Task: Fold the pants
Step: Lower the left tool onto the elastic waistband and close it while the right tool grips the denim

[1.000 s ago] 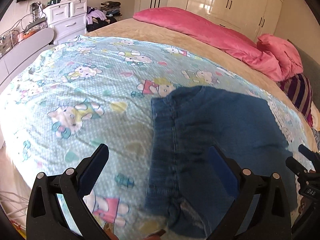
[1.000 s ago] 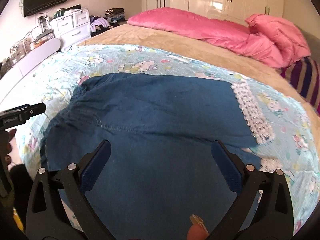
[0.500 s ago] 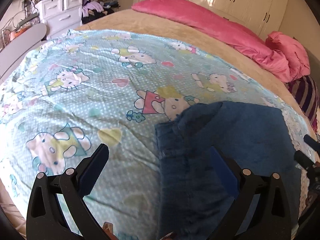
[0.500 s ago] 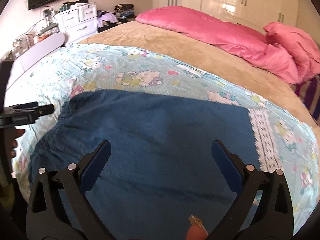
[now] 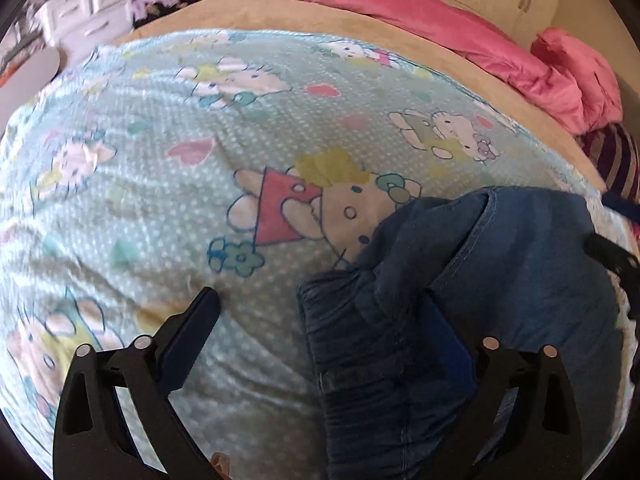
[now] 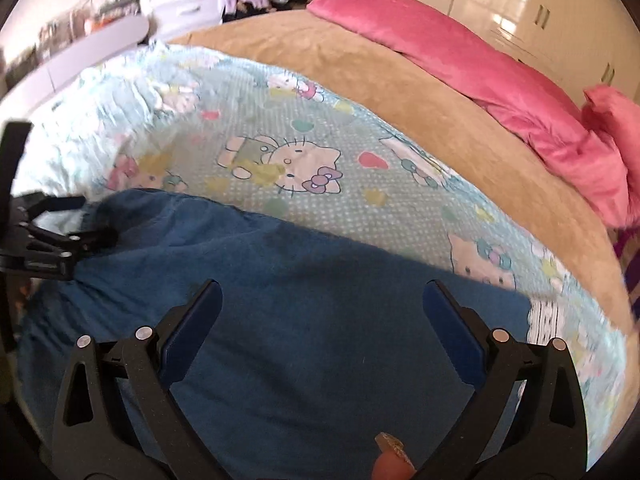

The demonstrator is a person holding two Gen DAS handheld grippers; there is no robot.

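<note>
Left gripper (image 5: pixel 320 312): jaws spread wide, pinching nothing; the left jaw hangs over the blanket, the right jaw over the near left corner of the pants.
Right gripper (image 6: pixel 322 308): jaws spread wide, nothing between them but the flat cloth of the pants below.
Pants (image 6: pixel 280 320): dark blue denim, lying on the near part of the bed; in the left wrist view (image 5: pixel 460 300) a seamed edge is bunched and folded over at the far left corner.
Other view of the left gripper (image 6: pixel 48 240): black frame at the left edge of the right wrist view, at the pants' left edge; whether it touches the cloth cannot be told.
Blanket (image 5: pixel 200 160): light blue, cartoon cats and hearts, spread under the pants, with a white lace strip (image 6: pixel 548 320) at the right.
Bed (image 6: pixel 340 52): tan cover beyond the blanket.
Pink bedding (image 6: pixel 480 68): heaped along the far right.
White drawers (image 5: pixel 88 4): far left, blurred.
</note>
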